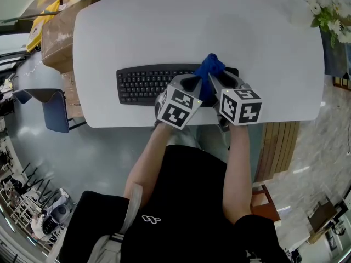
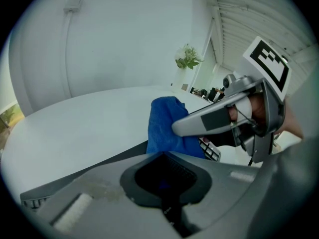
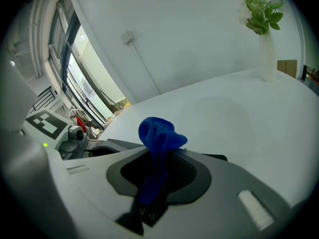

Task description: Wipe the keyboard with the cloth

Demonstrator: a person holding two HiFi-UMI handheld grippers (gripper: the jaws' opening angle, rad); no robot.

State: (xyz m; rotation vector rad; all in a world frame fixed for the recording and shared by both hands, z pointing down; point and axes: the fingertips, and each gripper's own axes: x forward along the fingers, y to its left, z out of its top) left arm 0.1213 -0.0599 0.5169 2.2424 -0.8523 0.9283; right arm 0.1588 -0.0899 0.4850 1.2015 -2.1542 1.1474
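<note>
In the right gripper view, the right gripper (image 3: 157,169) has its jaws pinched together on a crumpled bright-blue microfibre cloth (image 3: 158,133), which bunches up above the tips. The left gripper (image 2: 167,183) has its jaws closed too, with nothing clearly between them, and sits just beside the right one.

At the centre of the head view the cloth is over the right end of the flat black keyboard (image 1: 143,84). The wipe looks to be at its start, or at one end of a stroke. The next move probably calls for pressing the cloth down and dragging it toward the left of the frame, across the uncovered keys.

The keyboard lies near the lower edge of the rounded white table (image 1: 164,32), so there is little slack there. Bare tabletop fills the upper frame, and a white vase of flowers (image 1: 329,18) at upper right is well apart.
</note>
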